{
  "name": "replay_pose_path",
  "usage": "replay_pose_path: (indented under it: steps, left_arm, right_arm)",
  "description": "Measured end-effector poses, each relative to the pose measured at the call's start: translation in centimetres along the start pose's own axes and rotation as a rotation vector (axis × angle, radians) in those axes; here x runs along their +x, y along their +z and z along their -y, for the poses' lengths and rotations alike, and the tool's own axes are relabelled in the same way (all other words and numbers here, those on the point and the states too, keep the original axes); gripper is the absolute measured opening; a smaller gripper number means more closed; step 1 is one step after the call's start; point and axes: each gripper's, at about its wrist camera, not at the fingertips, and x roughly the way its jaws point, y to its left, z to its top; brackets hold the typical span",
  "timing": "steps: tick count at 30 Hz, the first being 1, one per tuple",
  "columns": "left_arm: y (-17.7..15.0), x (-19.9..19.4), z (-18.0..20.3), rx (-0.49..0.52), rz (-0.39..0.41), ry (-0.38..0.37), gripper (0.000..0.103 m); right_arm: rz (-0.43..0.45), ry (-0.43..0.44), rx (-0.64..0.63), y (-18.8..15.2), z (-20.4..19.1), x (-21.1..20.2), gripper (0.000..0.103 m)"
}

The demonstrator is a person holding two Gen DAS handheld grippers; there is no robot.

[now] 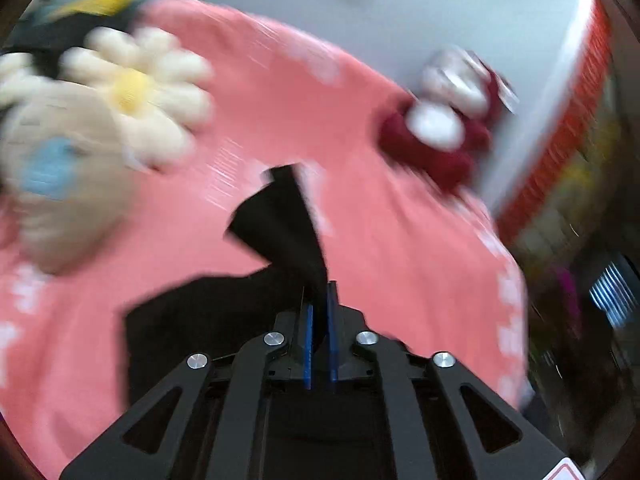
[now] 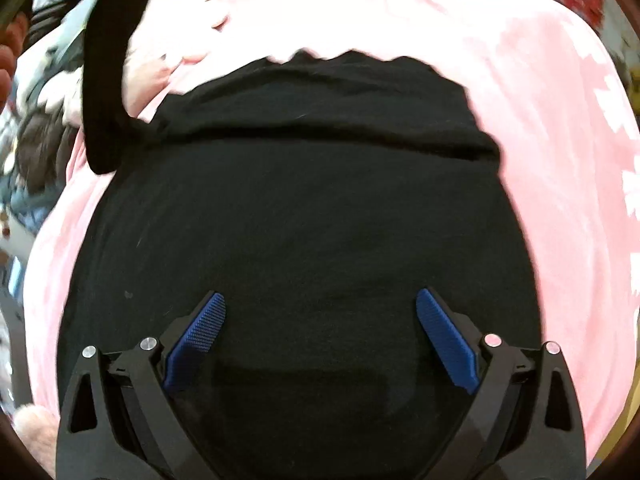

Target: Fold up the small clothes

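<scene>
A black garment [image 2: 304, 216] lies spread on a pink cloth [image 2: 552, 120], its far part folded over in a thick band. My right gripper [image 2: 320, 308] is open just above the garment's near part, empty. My left gripper [image 1: 320, 300] is shut on a corner of the black garment [image 1: 280, 224] and holds it lifted above the pink cloth [image 1: 400, 240]. That lifted strip also shows in the right wrist view [image 2: 108, 80] at the upper left. The left view is blurred by motion.
A cream daisy-shaped plush [image 1: 140, 92] and a beige plush [image 1: 60, 168] lie at the left on the pink cloth. A dark red and white plush [image 1: 440, 128] lies at the far right. The cloth's edge drops off at the right [image 1: 516, 300].
</scene>
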Motion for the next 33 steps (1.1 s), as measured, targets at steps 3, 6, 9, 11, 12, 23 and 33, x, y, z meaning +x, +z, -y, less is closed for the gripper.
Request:
replay_pose_path:
  steps: [3, 6, 9, 11, 12, 23, 33]
  left_arm:
    - [-5.4, 5.1, 4.9, 0.048, -0.154, 0.052, 0.066]
    - [-10.8, 6.3, 6.5, 0.093, -0.220, 0.091, 0.066]
    - [-14.9, 5.5, 5.8, 0.071, -0.268, 0.151, 0.068]
    - [-16.3, 4.7, 3.3, -0.032, -0.304, 0.158, 0.070]
    - [-17.0, 4.4, 2.1, -0.068, -0.315, 0.170, 0.070]
    - [-20.2, -1.0, -2.5, -0.159, -0.317, 0.278, 0.070]
    - [-20.4, -0.8, -3.7, -0.173, -0.321, 0.263, 0.071]
  right_arm:
    - [0.028, -0.027, 0.070, 1.0, 3.9, -1.6, 0.094]
    - [0.056, -0.020, 0.124, 2.8, 7.9, -2.8, 0.094]
    - [0.068, 0.035, 0.165, 5.4, 9.9, -2.9, 0.091]
    - [0.066, 0.097, 0.184, 8.2, 10.2, -1.8, 0.087]
    - [0.066, 0.111, 0.188, 9.1, 9.9, -1.2, 0.081]
    - [-0.070, 0.094, 0.116, 16.3, 3.4, 11.2, 0.012]
    - [0.119, -0.069, 0.092, 17.8, 8.8, 4.9, 0.003]
